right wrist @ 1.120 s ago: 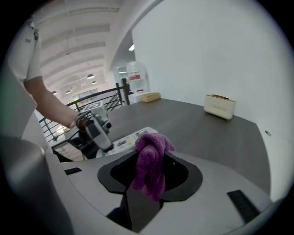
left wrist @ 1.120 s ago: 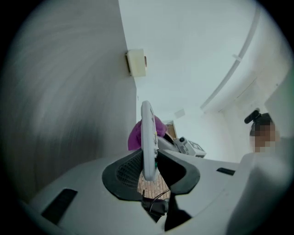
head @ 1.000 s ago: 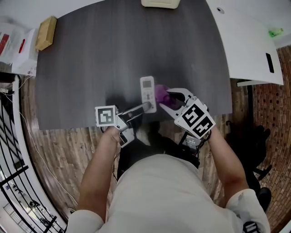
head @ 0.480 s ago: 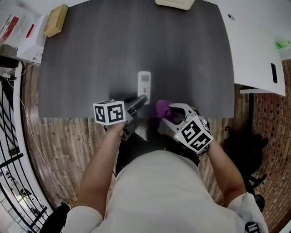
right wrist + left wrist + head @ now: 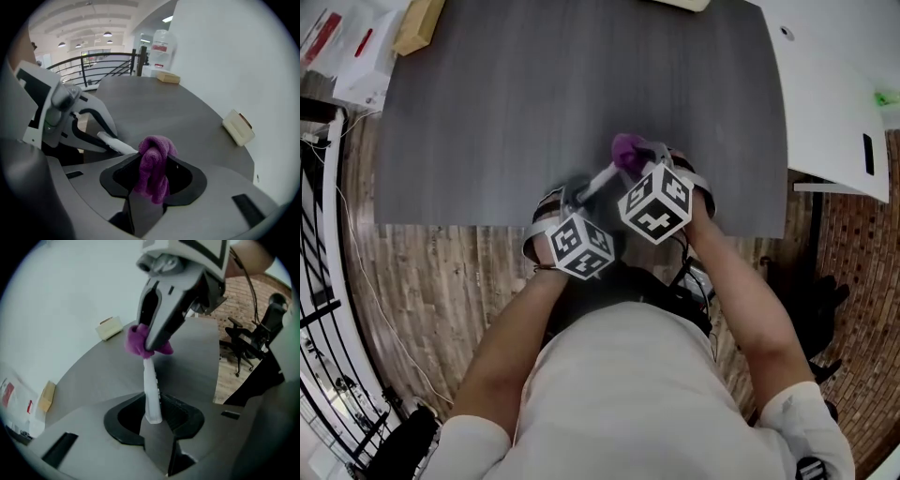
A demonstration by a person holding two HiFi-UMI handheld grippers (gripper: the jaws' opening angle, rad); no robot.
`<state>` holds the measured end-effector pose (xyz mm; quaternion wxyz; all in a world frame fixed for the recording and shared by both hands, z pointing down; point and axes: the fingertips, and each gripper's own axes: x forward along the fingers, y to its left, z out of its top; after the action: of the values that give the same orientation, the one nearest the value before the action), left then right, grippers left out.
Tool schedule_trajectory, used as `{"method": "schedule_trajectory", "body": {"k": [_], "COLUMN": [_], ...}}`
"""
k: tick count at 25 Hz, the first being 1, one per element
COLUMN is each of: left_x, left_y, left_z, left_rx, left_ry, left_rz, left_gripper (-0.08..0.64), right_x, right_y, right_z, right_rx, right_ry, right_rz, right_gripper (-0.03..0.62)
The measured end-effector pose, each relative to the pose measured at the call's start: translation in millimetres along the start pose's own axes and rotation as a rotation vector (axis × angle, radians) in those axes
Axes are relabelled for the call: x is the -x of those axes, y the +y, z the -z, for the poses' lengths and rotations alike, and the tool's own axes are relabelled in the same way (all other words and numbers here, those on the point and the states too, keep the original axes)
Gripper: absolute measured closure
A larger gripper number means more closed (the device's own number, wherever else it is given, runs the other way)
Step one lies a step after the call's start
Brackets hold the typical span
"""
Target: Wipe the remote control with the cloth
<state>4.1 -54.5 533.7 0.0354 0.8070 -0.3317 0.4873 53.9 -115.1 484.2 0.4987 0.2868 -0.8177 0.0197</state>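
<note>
My left gripper (image 5: 152,416) is shut on the near end of the white remote control (image 5: 150,385), which stands edge-on and points away from the jaws over the dark table (image 5: 93,376). The purple cloth (image 5: 138,341) presses on the remote's far end, held by my right gripper (image 5: 157,333). In the right gripper view, that gripper (image 5: 152,176) is shut on the bunched cloth (image 5: 152,166), with the remote (image 5: 115,143) just behind it. In the head view both grippers are close together near the table's front edge: left gripper (image 5: 586,195), right gripper (image 5: 636,157), cloth (image 5: 626,147), remote (image 5: 598,180).
A tan block (image 5: 418,22) lies at the table's far left corner and a beige box (image 5: 239,126) at its far edge. White packets (image 5: 342,47) lie to the left. A white table (image 5: 834,84) adjoins on the right. An office chair (image 5: 243,350) stands beyond.
The remote lay flat on the table; now the left gripper holds it raised and edge-on. The right gripper drew the cloth back towards the front edge, then brought it onto the remote's far end.
</note>
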Motion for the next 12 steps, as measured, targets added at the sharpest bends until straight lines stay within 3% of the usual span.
{"method": "schedule_trajectory", "body": {"k": [6, 12], "left_x": [1.1, -5.8], "left_y": [0.5, 0.9], "left_z": [4.8, 17.0], "left_rx": [0.004, 0.042], "left_ry": [-0.068, -0.135], "left_rz": [-0.031, 0.055], "left_gripper": [0.456, 0.454], "right_x": [-3.1, -3.3], "right_y": [0.6, -0.6], "right_z": [9.6, 10.4], "right_rx": [-0.064, -0.082], "right_ry": [0.017, 0.017], "right_rz": [-0.011, -0.009], "right_gripper": [0.433, 0.433]}}
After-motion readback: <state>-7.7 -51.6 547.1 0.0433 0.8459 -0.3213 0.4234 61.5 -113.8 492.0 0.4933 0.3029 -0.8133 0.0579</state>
